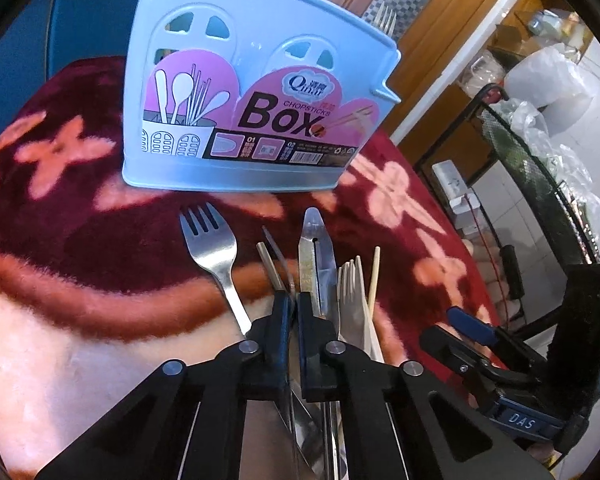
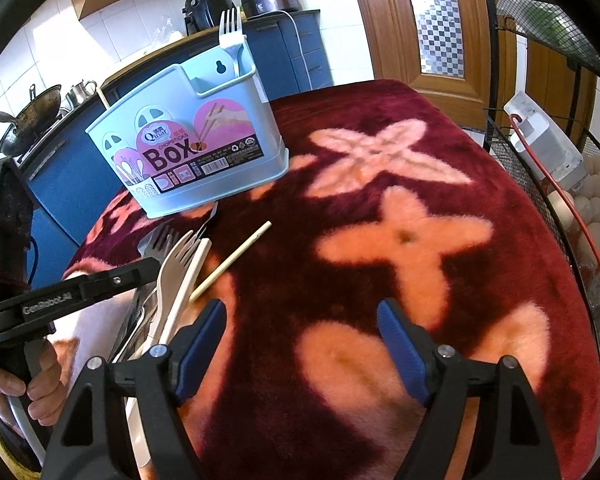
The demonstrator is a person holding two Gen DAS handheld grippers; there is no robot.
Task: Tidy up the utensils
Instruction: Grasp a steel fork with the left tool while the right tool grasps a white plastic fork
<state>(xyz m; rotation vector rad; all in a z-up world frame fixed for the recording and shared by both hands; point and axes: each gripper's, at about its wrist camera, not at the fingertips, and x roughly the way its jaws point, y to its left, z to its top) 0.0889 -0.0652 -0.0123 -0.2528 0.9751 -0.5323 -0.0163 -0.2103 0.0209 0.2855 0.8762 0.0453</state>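
Likely a home kitchen: wok [image 2: 30, 118], kettle [image 2: 80, 92], air fryer [image 2: 206, 6].

Hidden and cut-off parts

Lower centre of the left wrist view, the left gripper [image 1: 294, 300] covers the utensil handles; what its closed tips pinch is unclear. The blue box [image 1: 256, 80] hides the upright fork's [image 1: 385, 20] handle.

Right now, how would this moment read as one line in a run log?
left jaws: shut on thin metal utensil | right jaws: open, empty | utensil box: one fork inside | pile on blanket
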